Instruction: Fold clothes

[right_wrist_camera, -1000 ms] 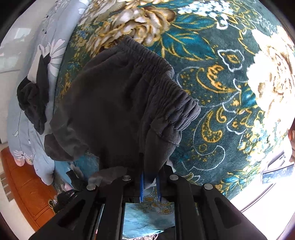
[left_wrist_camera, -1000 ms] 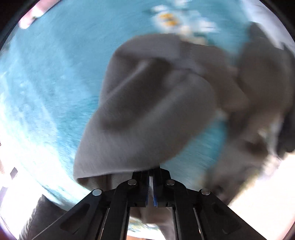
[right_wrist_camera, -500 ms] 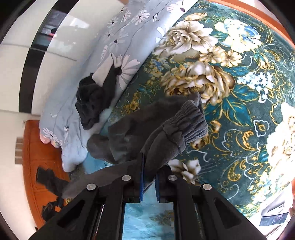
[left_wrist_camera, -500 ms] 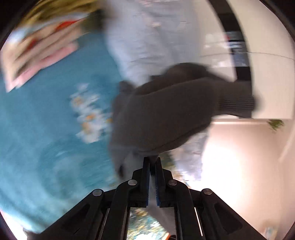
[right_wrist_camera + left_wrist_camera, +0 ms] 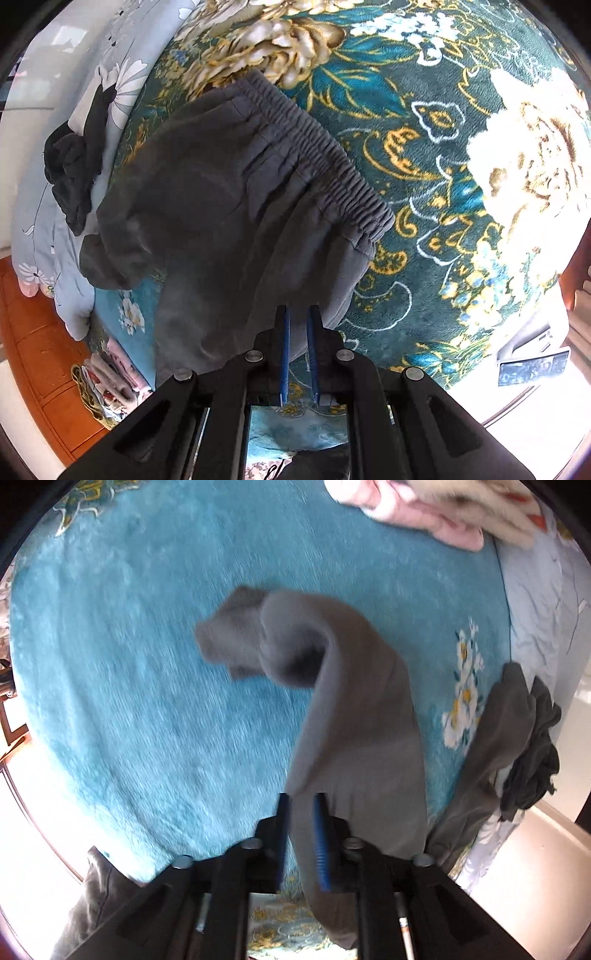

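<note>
The bed point(image 5: 140, 686), under a teal floral blanket point(image 5: 424, 177), is filling the space ahead of both tongs, and the grey trousers point(image 5: 229, 206) are hanging and draping over it between them. In the right wrist view the trousers are spreading forward and to the left of the right tongs point(image 5: 297, 325), with the elastic waistband point(image 5: 317, 147) running diagonally ahead and one corner of it dropping down toward the blue pads; the right tongs are clenched on that corner. In the left wrist view a trouser leg point(image 5: 354, 716) is running from the left tongs point(image 5: 301, 812) forward, its far end curling and blurred. The left tongs are holding this leg, though the pads are standing slightly apart around the cloth.

To do this step well, the person is probably needing to pull the two tongs apart until the cloth is taut, then lower it flat onto the blanket before releasing, since the curled leg end is likely to bunch. A dark bundle of clothes point(image 5: 74, 166) is lying far left of the right tongs, and pink folded laundry point(image 5: 436, 513) is sitting far ahead of the left tongs.
</note>
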`<state>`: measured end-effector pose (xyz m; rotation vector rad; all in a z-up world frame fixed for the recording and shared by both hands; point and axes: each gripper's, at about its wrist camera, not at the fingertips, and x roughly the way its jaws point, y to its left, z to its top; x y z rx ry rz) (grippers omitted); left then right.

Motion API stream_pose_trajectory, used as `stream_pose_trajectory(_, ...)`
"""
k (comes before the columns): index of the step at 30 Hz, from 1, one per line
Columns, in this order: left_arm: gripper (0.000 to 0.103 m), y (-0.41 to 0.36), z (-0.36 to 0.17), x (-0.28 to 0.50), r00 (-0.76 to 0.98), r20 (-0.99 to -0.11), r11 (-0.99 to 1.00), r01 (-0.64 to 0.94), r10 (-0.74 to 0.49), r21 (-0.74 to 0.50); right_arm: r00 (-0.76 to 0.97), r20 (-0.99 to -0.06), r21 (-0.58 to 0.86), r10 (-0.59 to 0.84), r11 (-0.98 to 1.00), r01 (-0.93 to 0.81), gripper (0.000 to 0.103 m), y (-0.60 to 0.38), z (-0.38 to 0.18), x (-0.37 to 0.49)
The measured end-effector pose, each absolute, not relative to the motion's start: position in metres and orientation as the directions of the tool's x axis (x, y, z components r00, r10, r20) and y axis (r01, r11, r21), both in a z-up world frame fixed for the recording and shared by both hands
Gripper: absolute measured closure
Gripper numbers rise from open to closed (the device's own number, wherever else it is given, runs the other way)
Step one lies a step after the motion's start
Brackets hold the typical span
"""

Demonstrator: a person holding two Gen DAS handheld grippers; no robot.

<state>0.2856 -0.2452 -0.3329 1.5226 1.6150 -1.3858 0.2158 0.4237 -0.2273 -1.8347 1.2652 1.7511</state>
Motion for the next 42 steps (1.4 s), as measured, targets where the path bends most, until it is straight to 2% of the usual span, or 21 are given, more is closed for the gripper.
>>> stream_pose_trajectory(7, 0.049, -0.263, -0.340, 0.290, -0.386, -0.859, 0.012, 0.914, 0.338, -0.406, -0.153, -0.909, 0.355, -0.387, -0.528, -0.771, 0.092, 0.426, -0.236, 0.223)
stream_pose_trajectory(8, 0.048, -0.267, -0.341, 0.288, -0.410, -0.851, 0.039, 0.906, 0.328, -0.421, -0.155, -0.908, 0.356, -0.389, -0.523, -0.774, 0.081, 0.426, -0.237, 0.224)
stream_pose_trajectory(9, 0.045, -0.272, -0.341, 0.286, -0.434, -0.843, 0.066, 0.897, 0.318, -0.436, -0.158, -0.907, 0.358, -0.390, -0.518, -0.777, 0.061, 0.426, -0.238, 0.225)
stream_pose_trajectory(10, 0.044, -0.276, -0.342, 0.283, -0.447, -0.838, 0.088, 0.892, 0.312, -0.443, -0.163, -0.905, 0.361, -0.393, -0.509, -0.781, 0.053, 0.427, -0.240, 0.227)
stream_pose_trajectory(11, 0.043, -0.280, -0.344, 0.278, -0.451, -0.837, 0.105, 0.891, 0.310, -0.441, -0.187, -0.895, 0.381, -0.406, -0.473, -0.795, 0.048, 0.428, -0.244, 0.232)
stream_pose_trajectory(13, 0.042, -0.287, -0.348, 0.271, -0.451, -0.837, 0.135, 0.892, 0.310, -0.431, -0.235, -0.873, 0.416, -0.428, -0.398, -0.818, 0.046, 0.431, -0.253, 0.241)
stream_pose_trajectory(15, 0.042, -0.289, -0.360, 0.268, -0.434, -0.845, 0.169, 0.901, 0.313, -0.401, -0.255, -0.865, 0.419, -0.433, -0.341, -0.842, 0.039, 0.433, -0.264, 0.249)
stream_pose_trajectory(19, 0.042, -0.292, -0.381, 0.263, -0.407, -0.861, 0.232, 0.908, 0.304, -0.348, -0.308, -0.855, 0.431, -0.417, -0.240, -0.870, 0.039, 0.442, -0.283, 0.257)
stream_pose_trajectory(23, 0.042, -0.298, -0.386, 0.250, -0.360, -0.889, 0.192, 0.929, 0.281, -0.315, -0.319, -0.860, 0.416, -0.397, -0.187, -0.890, 0.039, 0.452, -0.301, 0.252)
stream_pose_trajectory(24, 0.044, -0.299, -0.386, 0.245, -0.341, -0.897, 0.171, 0.938, 0.280, -0.303, -0.310, -0.863, 0.406, -0.398, -0.183, -0.895, 0.039, 0.454, -0.305, 0.249)
stream_pose_trajectory(25, 0.056, -0.299, -0.386, 0.239, -0.322, -0.905, 0.147, 0.945, 0.278, -0.291, -0.297, -0.865, 0.394, -0.404, -0.180, -0.901, 0.039, 0.454, -0.309, 0.246)
stream_pose_trajectory(26, 0.063, -0.299, -0.385, 0.232, -0.303, -0.912, 0.118, 0.953, 0.276, -0.280, -0.289, -0.865, 0.385, -0.410, -0.173, -0.907, 0.048, 0.454, -0.311, 0.243)
stream_pose_trajectory(27, 0.071, -0.299, -0.383, 0.224, -0.283, -0.919, 0.086, 0.959, 0.273, -0.270, -0.281, -0.865, 0.376, -0.417, -0.166, -0.912, 0.064, 0.454, -0.313, 0.240)
stream_pose_trajectory(28, 0.080, -0.298, -0.380, 0.215, -0.263, -0.926, 0.050, 0.964, 0.270, -0.259, -0.269, -0.867, 0.366, -0.420, -0.168, -0.915, 0.068, 0.453, -0.313, 0.237)
stream_pose_trajectory(29, 0.084, -0.297, -0.375, 0.205, -0.251, -0.931, 0.012, 0.966, 0.263, -0.258, -0.265, -0.867, 0.366, -0.423, -0.178, -0.913, 0.073, 0.453, -0.309, 0.233)
stream_pose_trajectory(30, 0.088, -0.296, -0.369, 0.194, -0.249, -0.935, -0.030, 0.964, 0.252, -0.265, -0.261, -0.867, 0.367, -0.425, -0.188, -0.911, 0.083, 0.452, -0.305, 0.228)
stream_pose_trajectory(31, 0.090, -0.294, -0.359, 0.183, -0.256, -0.936, -0.076, 0.957, 0.243, -0.281, -0.259, -0.866, 0.370, -0.427, -0.200, -0.907, 0.087, 0.452, -0.301, 0.224)
stream_pose_trajectory(34, 0.091, -0.292, -0.320, 0.146, -0.364, -0.903, -0.205, 0.889, 0.228, -0.410, -0.310, -0.853, 0.455, -0.420, -0.307, -0.836, 0.091, 0.455, -0.262, 0.197)
stream_pose_trajectory(37, 0.091, -0.282, -0.250, 0.131, -0.508, -0.831, -0.346, 0.755, 0.227, -0.556, -0.408, -0.820, 0.558, -0.401, -0.406, -0.724, 0.092, 0.460, -0.208, 0.178)
stream_pose_trajectory(39, 0.091, -0.284, -0.213, 0.139, -0.552, -0.804, -0.444, 0.677, 0.221, -0.587, -0.486, -0.790, 0.614, -0.374, -0.469, -0.635, 0.092, 0.468, -0.166, 0.171)
stream_pose_trajectory(42, 0.091, -0.280, -0.221, 0.150, -0.507, -0.833, -0.490, 0.680, 0.221, -0.545, -0.524, -0.788, 0.609, -0.323, -0.538, -0.584, 0.092, 0.482, -0.138, 0.179)
